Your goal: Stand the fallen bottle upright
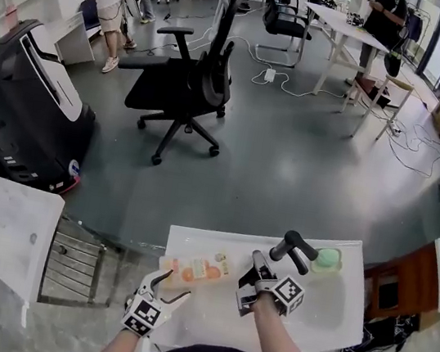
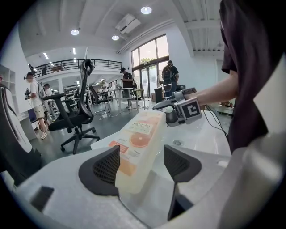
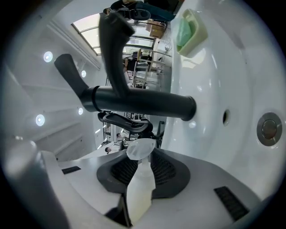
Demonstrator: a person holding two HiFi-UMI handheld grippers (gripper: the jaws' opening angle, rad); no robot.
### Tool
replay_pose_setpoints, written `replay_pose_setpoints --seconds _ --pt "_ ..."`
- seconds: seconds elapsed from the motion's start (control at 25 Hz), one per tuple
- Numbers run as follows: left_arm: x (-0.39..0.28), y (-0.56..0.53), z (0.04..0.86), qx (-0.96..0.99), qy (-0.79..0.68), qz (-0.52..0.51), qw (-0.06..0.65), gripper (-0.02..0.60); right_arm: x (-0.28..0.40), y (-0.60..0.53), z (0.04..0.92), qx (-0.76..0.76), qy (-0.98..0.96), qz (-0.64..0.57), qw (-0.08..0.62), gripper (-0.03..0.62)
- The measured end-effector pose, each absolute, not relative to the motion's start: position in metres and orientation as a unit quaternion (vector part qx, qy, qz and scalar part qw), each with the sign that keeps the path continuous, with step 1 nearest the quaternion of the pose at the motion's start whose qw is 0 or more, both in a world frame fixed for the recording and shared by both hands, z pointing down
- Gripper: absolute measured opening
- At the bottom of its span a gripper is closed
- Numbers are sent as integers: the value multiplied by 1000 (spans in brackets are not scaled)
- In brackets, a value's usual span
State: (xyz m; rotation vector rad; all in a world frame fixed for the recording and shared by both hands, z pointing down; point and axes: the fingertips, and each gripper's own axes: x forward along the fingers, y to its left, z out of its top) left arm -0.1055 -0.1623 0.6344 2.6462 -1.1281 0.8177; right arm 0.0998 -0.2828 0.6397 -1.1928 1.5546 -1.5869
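Note:
The bottle [image 1: 195, 271], pale with an orange fruit label, lies on its side on the white counter left of the faucet. In the left gripper view the bottle [image 2: 138, 138] runs away from me, its near end between the jaws of my left gripper [image 2: 142, 154]. Those jaws stand open, the right pad clear of the bottle. In the head view my left gripper [image 1: 172, 288] sits at the bottle's near-left end. My right gripper [image 1: 247, 281] is at the bottle's right end. In its own view my right gripper [image 3: 140, 156] is shut on a narrow white part [image 3: 140, 179], apparently the bottle's top.
A black faucet [image 1: 295, 248] stands just beyond the right gripper, and its spout [image 3: 134, 100] crosses close above the jaws. A green soap dish [image 1: 325, 260] sits at the white basin's [image 1: 332, 305] far rim. An office chair [image 1: 189, 83] and people stand on the floor beyond.

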Motion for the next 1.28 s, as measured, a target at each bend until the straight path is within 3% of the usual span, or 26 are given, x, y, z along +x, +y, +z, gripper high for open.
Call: replay_pose_setpoints --seconds 0.64,1.28 --pt "-93 -183 629 902 -363 212 100 304 94 -300 548 -470 694 -493 231 92" --pt "-49 -214 622 917 -341 155 139 291 112 -317 490 -480 744 -418 204 95"
